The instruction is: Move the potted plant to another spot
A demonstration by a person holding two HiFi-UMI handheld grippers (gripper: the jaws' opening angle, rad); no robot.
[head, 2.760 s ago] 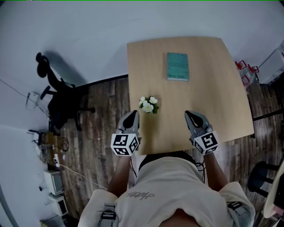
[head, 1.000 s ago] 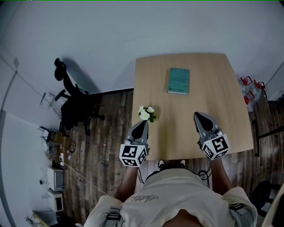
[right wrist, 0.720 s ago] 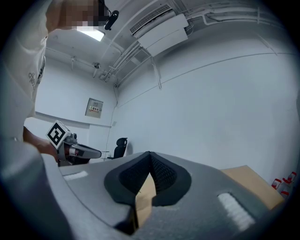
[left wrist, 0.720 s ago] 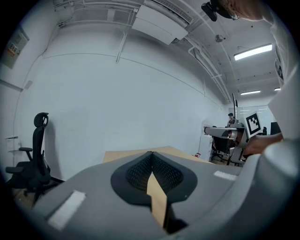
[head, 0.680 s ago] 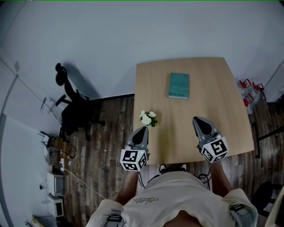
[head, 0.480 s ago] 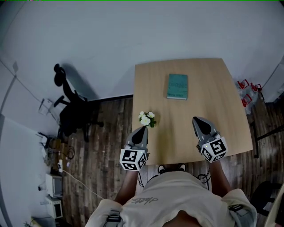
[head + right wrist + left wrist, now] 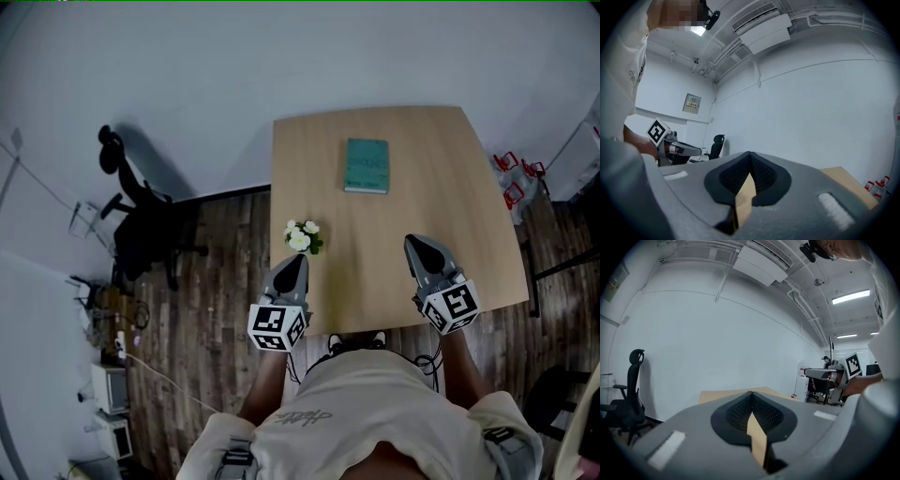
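Head view showed the potted plant (image 7: 300, 237) standing free at the bench's (image 7: 441, 187) left edge. Left tool (image 7: 293, 262) and right tool (image 7: 418, 245) were each pinched together, empty.

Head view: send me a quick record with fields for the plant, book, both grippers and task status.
plant: on the table, near its left edge, untouched
book: flat, toward the far edge, apart from the plant
left gripper: jaws together, empty, just short of the plant
right gripper: jaws together, empty, over the table's near right part
task status: plant not yet gripped
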